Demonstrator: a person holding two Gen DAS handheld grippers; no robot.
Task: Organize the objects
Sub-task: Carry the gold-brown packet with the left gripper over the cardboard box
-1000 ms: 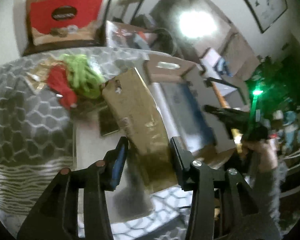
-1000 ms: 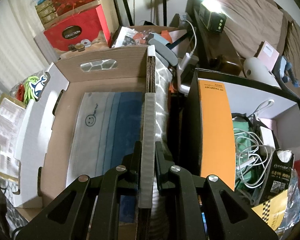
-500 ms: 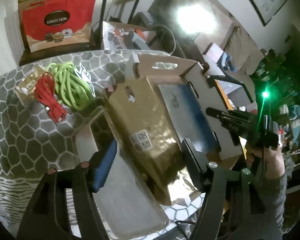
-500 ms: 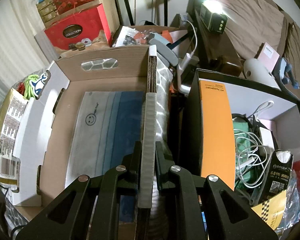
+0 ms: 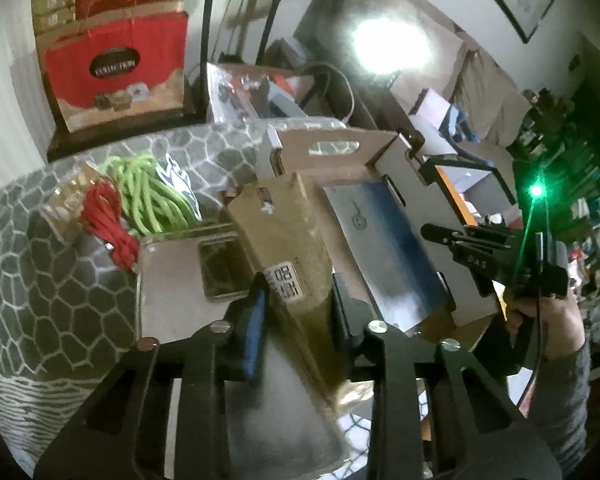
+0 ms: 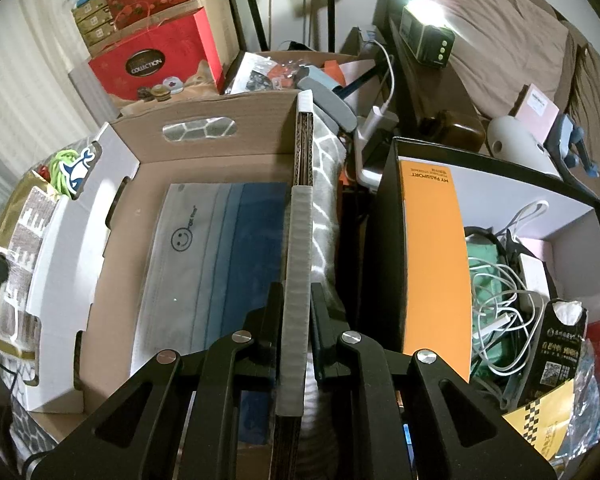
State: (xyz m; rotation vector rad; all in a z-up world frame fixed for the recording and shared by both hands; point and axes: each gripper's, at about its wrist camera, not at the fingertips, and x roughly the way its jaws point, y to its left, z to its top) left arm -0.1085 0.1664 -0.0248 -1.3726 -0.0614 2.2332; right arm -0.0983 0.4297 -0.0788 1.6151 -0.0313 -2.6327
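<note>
A gold foil packet (image 5: 284,232) with a white label stands tilted beside the open cardboard box (image 5: 384,152). It shows at the left edge of the right wrist view as the packet (image 6: 16,248). My left gripper (image 5: 298,312) is closing on the packet's lower part, and both pads touch its sides. A blue and white mask pack (image 6: 220,248) lies flat in the box. My right gripper (image 6: 298,304) is shut on the box's right wall (image 6: 298,240). In the left wrist view the right gripper (image 5: 432,234) reaches in from the right, held by a hand.
Green cord (image 5: 148,192) and red cord (image 5: 108,224) lie on the grey patterned cloth (image 5: 52,288). A silvery flat pack (image 5: 172,280) lies under the packet. Right of the box stands a black bin (image 6: 384,240) with an orange box (image 6: 432,260) and white cables (image 6: 500,280). Red gift boxes (image 5: 112,64) stand behind.
The left jaws spread wide half a second ago and have closed in on the gold packet again, gripping near its label. The right gripper has not moved.
</note>
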